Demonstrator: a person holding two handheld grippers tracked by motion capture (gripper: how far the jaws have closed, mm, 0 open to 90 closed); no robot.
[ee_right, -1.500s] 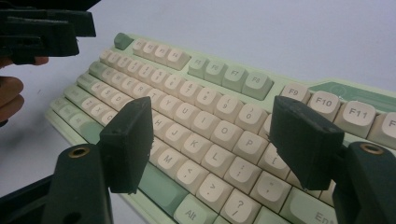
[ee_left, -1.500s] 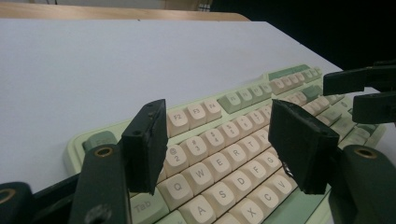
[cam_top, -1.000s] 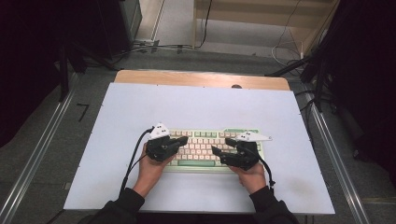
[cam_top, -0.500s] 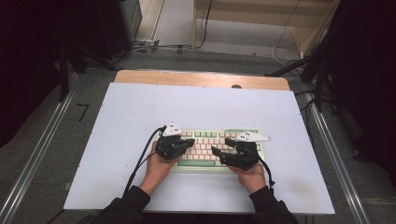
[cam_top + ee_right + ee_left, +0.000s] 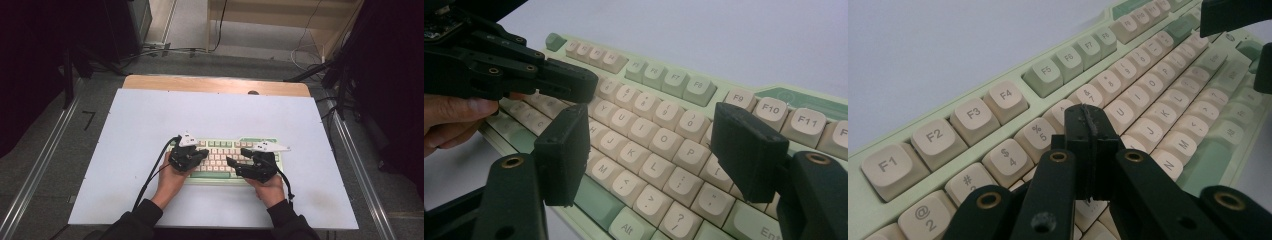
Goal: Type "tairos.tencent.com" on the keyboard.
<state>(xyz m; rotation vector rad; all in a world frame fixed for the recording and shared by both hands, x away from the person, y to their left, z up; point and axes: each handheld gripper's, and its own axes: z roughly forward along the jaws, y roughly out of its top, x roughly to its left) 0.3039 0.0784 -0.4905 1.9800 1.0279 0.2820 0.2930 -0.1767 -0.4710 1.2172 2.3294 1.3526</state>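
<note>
Since a second ago the left hand-held gripper has slid rightward from the keyboard's left edge over its number and upper letter rows, while the right hand-held gripper has hardly moved, so I judge the work to be key pressing, with the left one lining up its next key. The left one's jaws are pressed together on nothing, tip poised above the 6 key; the right one's are spread wide over the letter keys. The pale green keyboard, with cream and green keycaps, lies flat on the white table, near its front edge.
</note>
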